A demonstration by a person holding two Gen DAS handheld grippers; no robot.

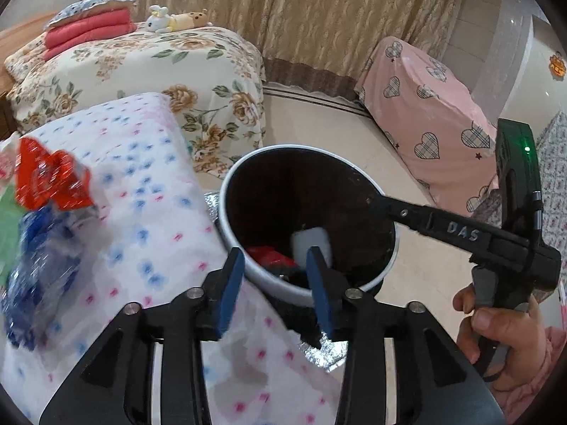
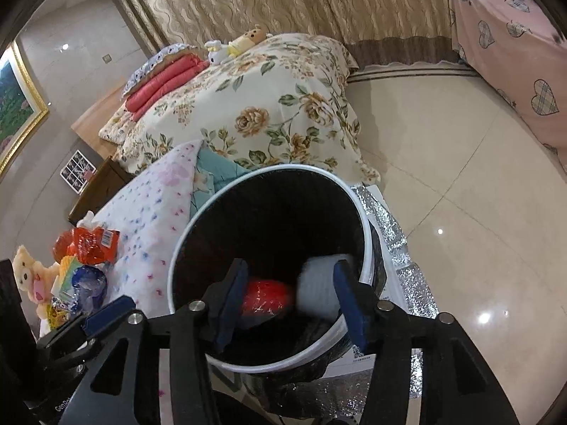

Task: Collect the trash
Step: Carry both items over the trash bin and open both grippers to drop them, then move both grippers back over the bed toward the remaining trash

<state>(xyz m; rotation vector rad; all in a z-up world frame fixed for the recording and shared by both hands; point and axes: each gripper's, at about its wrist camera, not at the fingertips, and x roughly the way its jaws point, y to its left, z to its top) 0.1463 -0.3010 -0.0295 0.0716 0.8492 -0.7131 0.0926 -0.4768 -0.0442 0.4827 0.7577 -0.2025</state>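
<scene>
Inside the white-rimmed bin (image 2: 365, 237) a blurred white piece (image 2: 320, 290) and a red wrapper (image 2: 267, 297) were seen — what each was could not be made out. The left gripper (image 1: 274, 283) and the right gripper (image 2: 290, 304) were both held over the bin, fingers apart, nothing clamped. More wrappers (image 2: 85, 244) were left on the dotted bedcover (image 2: 152, 219) — their lower edge was cut off.
</scene>
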